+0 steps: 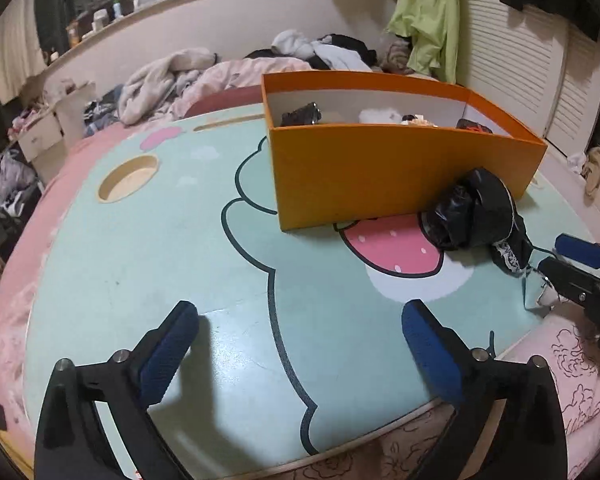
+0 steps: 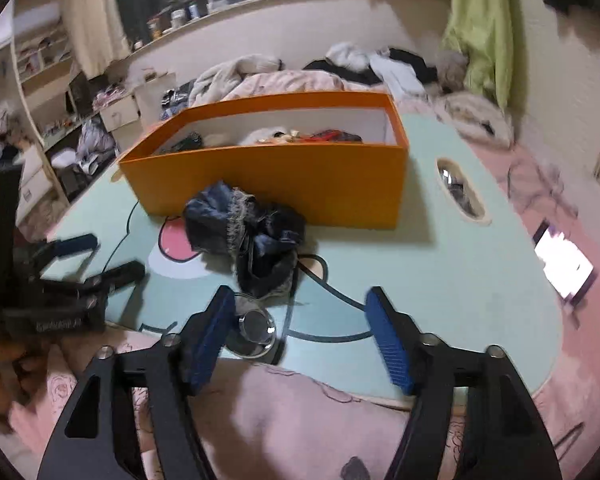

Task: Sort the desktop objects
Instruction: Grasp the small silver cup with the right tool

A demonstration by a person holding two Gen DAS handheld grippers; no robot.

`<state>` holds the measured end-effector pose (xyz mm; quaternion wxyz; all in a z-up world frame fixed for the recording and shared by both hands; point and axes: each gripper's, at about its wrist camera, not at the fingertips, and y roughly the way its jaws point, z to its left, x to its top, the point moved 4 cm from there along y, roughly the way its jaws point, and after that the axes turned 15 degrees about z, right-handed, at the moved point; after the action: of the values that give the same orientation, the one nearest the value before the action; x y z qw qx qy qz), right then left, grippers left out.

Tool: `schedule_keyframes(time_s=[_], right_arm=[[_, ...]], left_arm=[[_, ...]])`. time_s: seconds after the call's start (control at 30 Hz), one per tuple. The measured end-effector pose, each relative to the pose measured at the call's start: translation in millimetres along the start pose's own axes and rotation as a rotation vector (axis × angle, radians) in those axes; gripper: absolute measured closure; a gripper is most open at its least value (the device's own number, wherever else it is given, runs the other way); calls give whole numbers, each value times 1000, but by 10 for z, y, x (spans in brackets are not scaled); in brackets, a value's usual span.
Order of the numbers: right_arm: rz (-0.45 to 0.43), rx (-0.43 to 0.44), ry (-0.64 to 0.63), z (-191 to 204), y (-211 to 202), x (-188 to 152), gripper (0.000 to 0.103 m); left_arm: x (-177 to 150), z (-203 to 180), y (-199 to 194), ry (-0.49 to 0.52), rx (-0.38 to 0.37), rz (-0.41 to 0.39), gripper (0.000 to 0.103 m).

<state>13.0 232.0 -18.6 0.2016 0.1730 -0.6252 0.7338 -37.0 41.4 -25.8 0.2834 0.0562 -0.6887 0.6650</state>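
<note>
left hand-held gripper [image 1: 300,344]: jaws apart, empty | right hand-held gripper [image 2: 300,340]: jaws apart, empty | black crumpled cloth [image 2: 256,236] ahead, before orange box [image 2: 268,184]

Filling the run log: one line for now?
left claw: open, empty | right claw: open, empty | dark bundle: outside orange box

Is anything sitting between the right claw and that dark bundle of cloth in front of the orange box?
Yes: a small clear glass dish sits at the table's near edge, beside the right claw, just short of the dark cloth bundle.
</note>
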Motion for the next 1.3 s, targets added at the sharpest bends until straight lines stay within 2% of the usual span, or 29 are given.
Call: schedule_keyframes(time_s=[0.07,0.4,0.63,0.7,0.8,0.87,0.9,0.93,1.2,1.3], right_arm=[[26,64,16,-69,56,18,21],[10,43,-6,-1,22,-52,21],[-23,-42,-192,416,-24,-118,21],[-7,-51,-235,495,15,-132,25],[48,-67,-258,535,138,-166,46],[47,-33,-261,518,124,-162,62],[43,-37,-260,508,114,-163,66],[41,-36,-260,509,96,-165,75],[26,-21,-244,475,65,-178,76],[-20,13,-214,417,-26,-168,76]], left_arm=[[2,21,6,-3,-14,2,1],[-34,15,-10,-3,-15,-5,0],[-35,20,-14,-3,-15,-5,0],[-38,20,-17,-3,-14,-5,0],[-40,18,-13,-2,-14,-2,0],[-34,9,4,-2,-15,-1,0],[-36,7,11,-2,-14,-1,0],[-37,17,-3,-3,-15,-2,0],[-42,16,-4,-3,-15,-3,0],[-44,19,-5,-3,-15,-4,0]])
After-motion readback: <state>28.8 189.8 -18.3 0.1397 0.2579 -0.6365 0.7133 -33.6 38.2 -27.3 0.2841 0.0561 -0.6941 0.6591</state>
